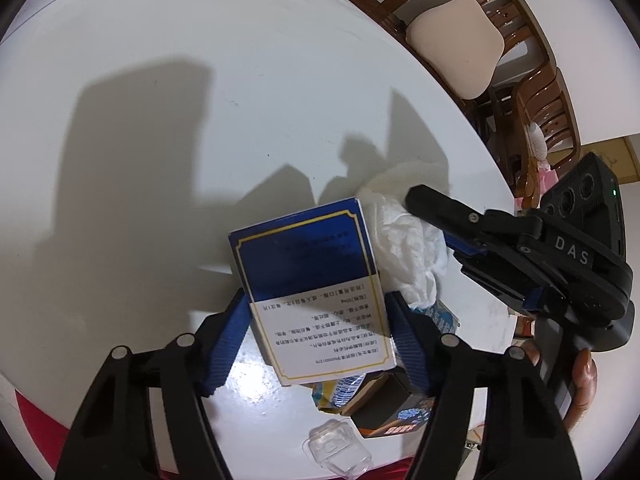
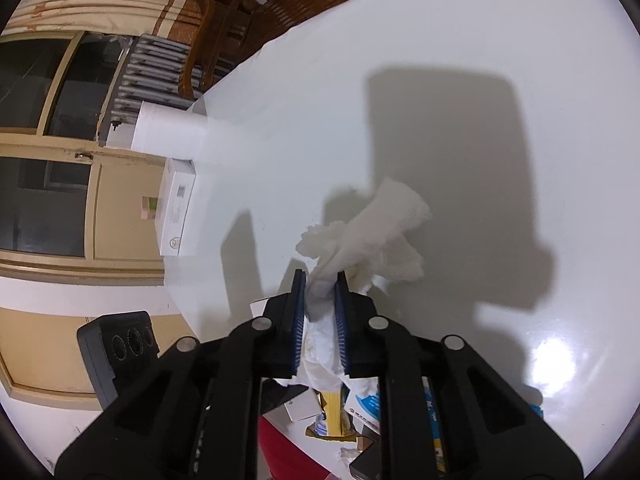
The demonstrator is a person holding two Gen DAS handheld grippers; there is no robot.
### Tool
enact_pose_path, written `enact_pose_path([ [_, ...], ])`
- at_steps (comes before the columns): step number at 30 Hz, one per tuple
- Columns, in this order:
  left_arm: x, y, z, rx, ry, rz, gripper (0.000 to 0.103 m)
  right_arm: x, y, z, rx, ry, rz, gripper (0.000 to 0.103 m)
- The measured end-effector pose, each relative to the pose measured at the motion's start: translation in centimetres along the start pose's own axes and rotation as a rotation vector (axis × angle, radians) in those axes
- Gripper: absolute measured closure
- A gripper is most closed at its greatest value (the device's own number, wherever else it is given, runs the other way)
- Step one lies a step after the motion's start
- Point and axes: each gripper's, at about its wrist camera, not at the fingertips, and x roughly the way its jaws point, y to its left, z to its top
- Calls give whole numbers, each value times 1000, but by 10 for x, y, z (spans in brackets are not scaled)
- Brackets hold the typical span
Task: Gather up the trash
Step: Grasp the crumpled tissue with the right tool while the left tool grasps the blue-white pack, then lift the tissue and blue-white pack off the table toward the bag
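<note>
I've got the L gripper [image 1: 316,336] clamped on the blue-and-white box [image 1: 308,292], held over the white table [image 1: 200,140]. R gripper [image 2: 320,320] pinches the crumpled tissue [image 2: 372,236], just right of the box, w/ more wrappers [image 1: 372,400] on the table below it.

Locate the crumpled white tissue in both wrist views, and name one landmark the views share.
Left wrist: the tissue lies right of centre, beside the blue box, with the right claw closed on it.
Right wrist: tissue at centre, bunched between the right claw's blue pads and spilling out ahead.
Shared landmark: the white table.
</note>
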Motion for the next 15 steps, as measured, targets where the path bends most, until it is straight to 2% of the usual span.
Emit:
enact_pose_path([
  [5, 1, 2, 0, -6, 7, -11, 38, -11, -5, 0, 10, -33, -12, 87],
  [7, -2, 8, -3, -8, 13, -21, 38, -16, -5, 0, 8, -45, -19, 94],
  [15, -4, 8, -5, 23, 21, -12, 38, -28, -4, 1, -11, -69, -19, 98],
])
